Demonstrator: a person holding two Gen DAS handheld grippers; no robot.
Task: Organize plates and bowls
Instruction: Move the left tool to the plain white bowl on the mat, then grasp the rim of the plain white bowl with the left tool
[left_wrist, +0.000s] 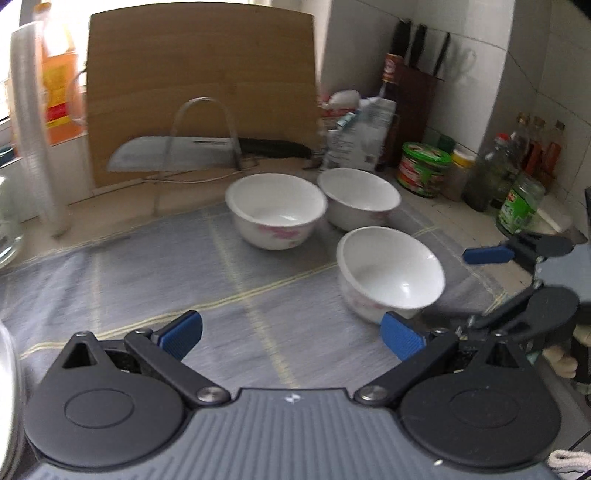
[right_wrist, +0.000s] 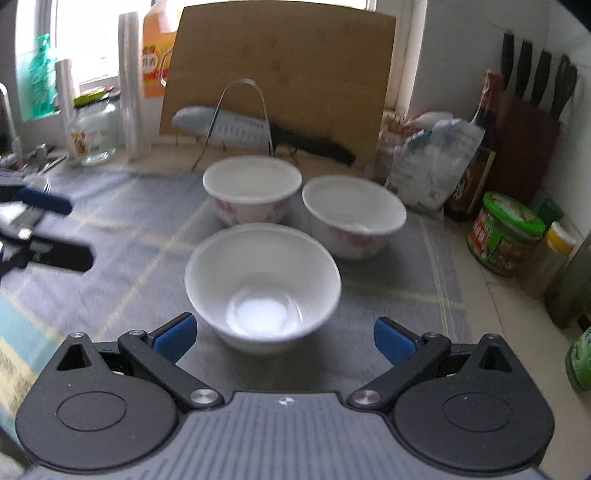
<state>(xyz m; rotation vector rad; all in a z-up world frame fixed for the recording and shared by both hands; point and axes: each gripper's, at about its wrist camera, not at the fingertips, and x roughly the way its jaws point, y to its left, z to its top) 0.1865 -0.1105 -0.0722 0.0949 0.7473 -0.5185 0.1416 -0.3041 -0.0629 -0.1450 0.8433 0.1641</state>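
Observation:
Three white bowls with pink flower prints stand on a grey-blue cloth (left_wrist: 155, 280). The near bowl (right_wrist: 262, 284) sits just ahead of my right gripper (right_wrist: 284, 338), which is open with nothing between its blue pads. Behind it are the back left bowl (right_wrist: 252, 188) and the back right bowl (right_wrist: 354, 216). In the left wrist view the same bowls are the near one (left_wrist: 391, 271), the left one (left_wrist: 276, 210) and the far one (left_wrist: 359, 197). My left gripper (left_wrist: 291, 338) is open and empty over the cloth, left of the near bowl. The right gripper (left_wrist: 491, 288) enters that view from the right.
A wooden cutting board (right_wrist: 280, 81) leans on the back wall, with a cleaver (right_wrist: 229, 127) on a metal stand in front. Jars and bottles (right_wrist: 504, 234), a knife block (right_wrist: 532, 122) and a bag (right_wrist: 432, 166) crowd the right. A glass jar (right_wrist: 94, 133) and a tap are at left.

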